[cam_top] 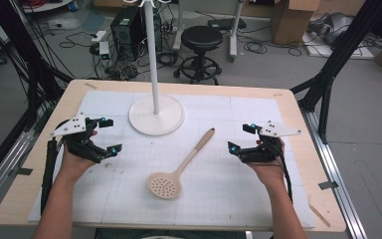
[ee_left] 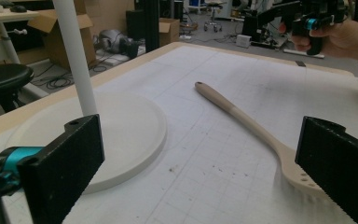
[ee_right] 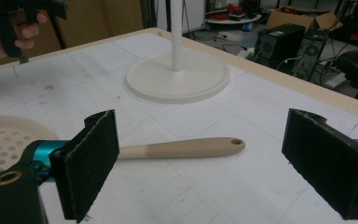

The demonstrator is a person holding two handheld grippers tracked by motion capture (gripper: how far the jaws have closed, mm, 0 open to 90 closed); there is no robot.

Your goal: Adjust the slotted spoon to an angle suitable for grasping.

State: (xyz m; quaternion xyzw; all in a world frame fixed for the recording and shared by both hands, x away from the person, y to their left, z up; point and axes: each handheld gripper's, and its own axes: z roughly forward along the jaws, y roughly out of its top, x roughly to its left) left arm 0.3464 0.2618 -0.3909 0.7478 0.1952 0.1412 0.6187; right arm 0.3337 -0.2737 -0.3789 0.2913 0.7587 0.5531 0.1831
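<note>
On the white mat (cam_top: 104,199) the slotted spoon (cam_top: 180,166) lies between my left gripper (cam_top: 107,135) and right gripper (cam_top: 241,138), both open and empty, so I judge pickup comes next, closing on the handle.

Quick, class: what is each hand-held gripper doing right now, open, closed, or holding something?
Left hand-held gripper: open, holding nothing.
Right hand-held gripper: open, holding nothing; the spoon lies on the table between them.
</note>
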